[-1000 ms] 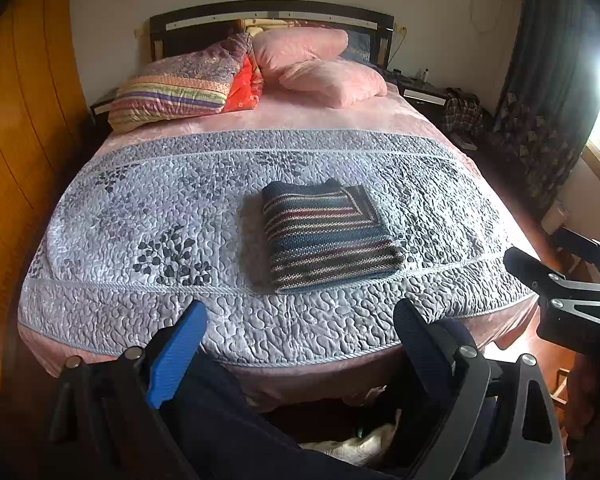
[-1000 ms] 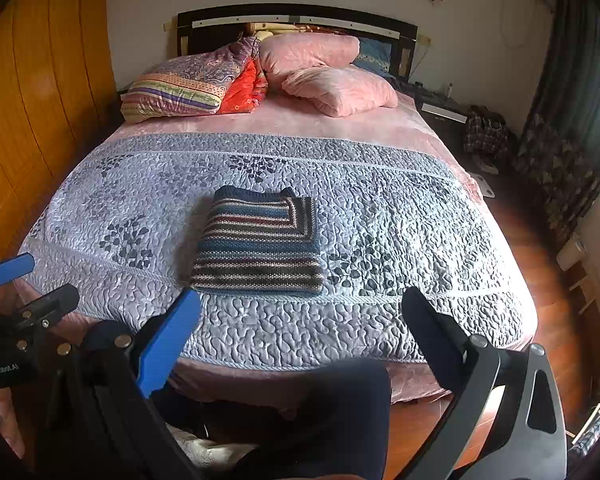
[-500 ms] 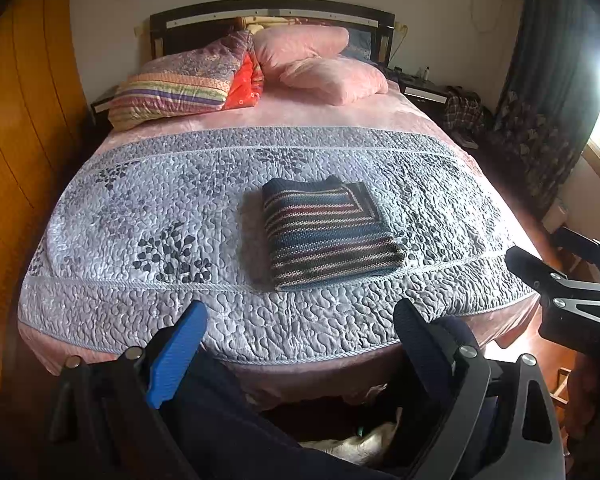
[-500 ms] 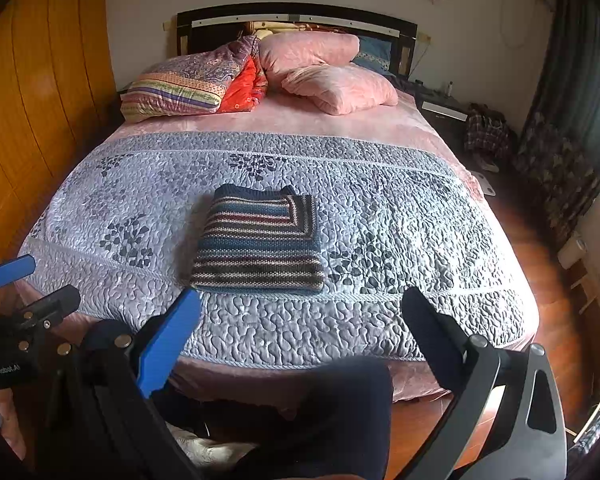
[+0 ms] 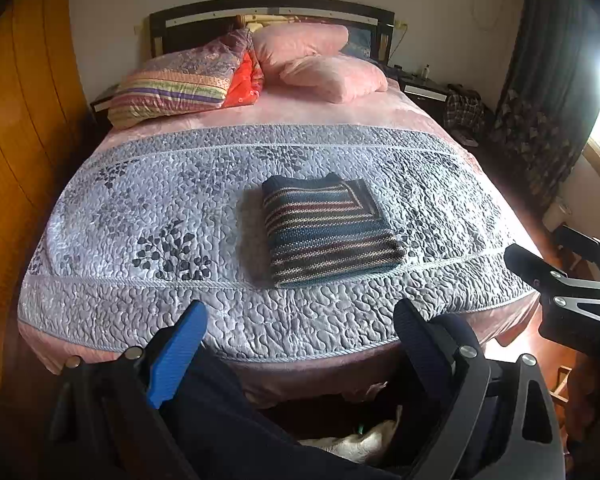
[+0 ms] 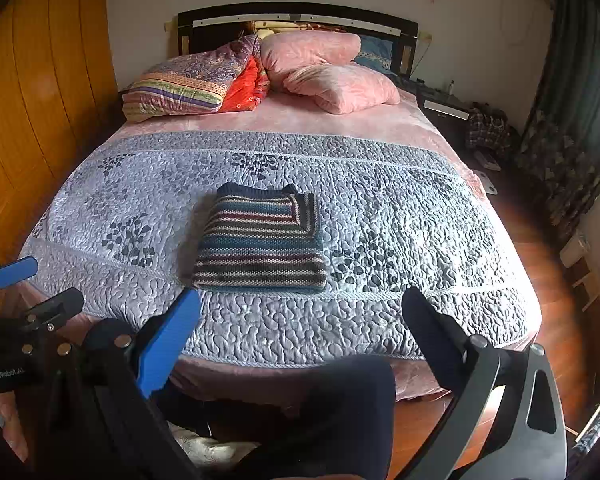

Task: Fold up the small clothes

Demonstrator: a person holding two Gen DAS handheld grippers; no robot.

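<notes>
Quilted grey bedspread [image 5: 140,200] carries the striped sweater [image 5: 324,228] already folded square, at 12 o'clock of left gripper [image 5: 296,320] and 11 o'clock of right gripper [image 6: 300,312], both wide, empty; judged done, so keep clear and don't disturb the stack

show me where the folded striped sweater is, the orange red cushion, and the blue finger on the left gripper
folded striped sweater [image 5: 328,232], left wrist view, middle of its top face.
orange-red cushion [image 5: 244,80], left wrist view, its exposed side.
blue finger [image 5: 176,354] of the left gripper [image 5: 300,320], left wrist view, its flat inner pad.
</notes>
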